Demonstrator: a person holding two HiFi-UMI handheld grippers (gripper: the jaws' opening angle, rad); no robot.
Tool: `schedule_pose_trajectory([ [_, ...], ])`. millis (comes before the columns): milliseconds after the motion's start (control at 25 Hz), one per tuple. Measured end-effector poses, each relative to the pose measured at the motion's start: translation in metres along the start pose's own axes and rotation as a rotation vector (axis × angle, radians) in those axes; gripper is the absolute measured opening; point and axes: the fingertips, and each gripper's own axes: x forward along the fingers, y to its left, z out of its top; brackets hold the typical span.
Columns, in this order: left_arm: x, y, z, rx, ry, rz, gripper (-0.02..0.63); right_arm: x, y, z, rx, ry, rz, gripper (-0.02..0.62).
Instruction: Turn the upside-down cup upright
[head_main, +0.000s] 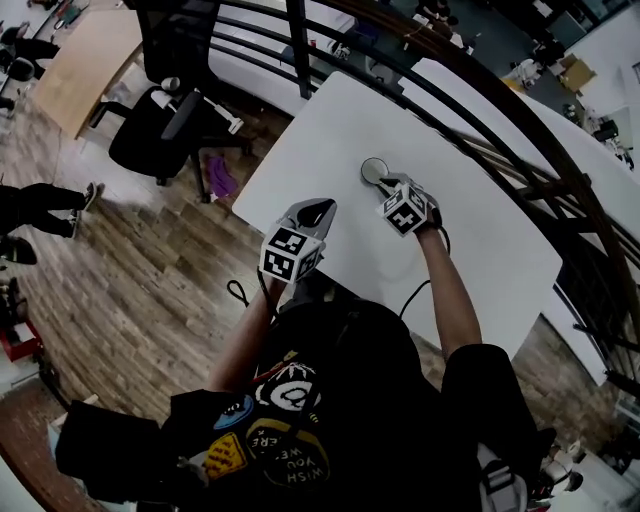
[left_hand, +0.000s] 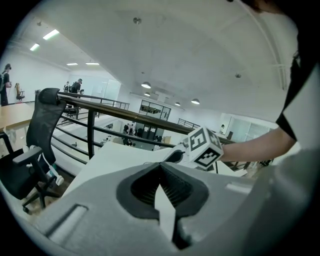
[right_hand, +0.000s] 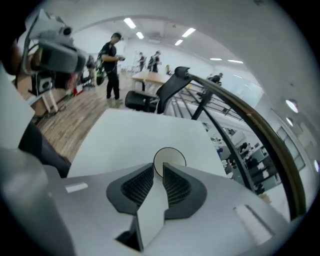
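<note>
A small white cup (head_main: 375, 170) stands on the white table (head_main: 480, 250), and its round rim and pale inside face upward. In the right gripper view the cup (right_hand: 170, 156) shows as a circle just beyond the jaw tips, its near edge hidden by them. My right gripper (head_main: 387, 187) (right_hand: 162, 169) hovers close behind the cup with a narrow slit between its jaws and nothing in it. Nearer the table's front edge, my left gripper (head_main: 318, 210) (left_hand: 161, 184) is shut and empty, and it looks toward the right gripper's marker cube (left_hand: 204, 146).
A dark railing (head_main: 470, 90) runs along the far side of the table. A black office chair (head_main: 165, 120) stands on the wooden floor to the left, with a purple thing (head_main: 220, 175) beside it. A cable (head_main: 415, 290) hangs by the near edge.
</note>
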Motion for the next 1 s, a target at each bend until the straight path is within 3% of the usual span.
schedule_pose_trajectory([
  [160,-0.002,-0.004,0.015,-0.011,-0.053,-0.005,0.003,-0.067,0.009,0.014,0.526,-0.386,0.002,0.095],
  [240,-0.003,-0.011,0.016,0.001,-0.059,-0.014,0.003,-0.104,0.022,0.013,0.775,-0.589,0.02,0.02],
  [320,-0.005,-0.02,0.009,0.016,-0.045,-0.033,0.003,-0.132,0.045,0.006,0.917,-0.704,-0.005,-0.003],
  [400,-0.008,-0.029,-0.003,0.006,-0.026,-0.063,0.003,-0.145,0.076,-0.004,0.946,-0.711,-0.062,-0.003],
  [520,-0.007,-0.043,-0.022,0.016,0.007,-0.1,0.003,-0.148,0.111,-0.017,0.901,-0.649,-0.106,-0.003],
  [800,-0.018,-0.114,-0.029,0.132,0.018,-0.124,0.003,-0.193,0.113,-0.025,0.857,-0.73,-0.133,-0.003],
  [1000,-0.036,-0.165,-0.05,0.121,0.008,-0.095,0.003,-0.239,0.131,-0.065,0.864,-0.755,-0.145,-0.005],
])
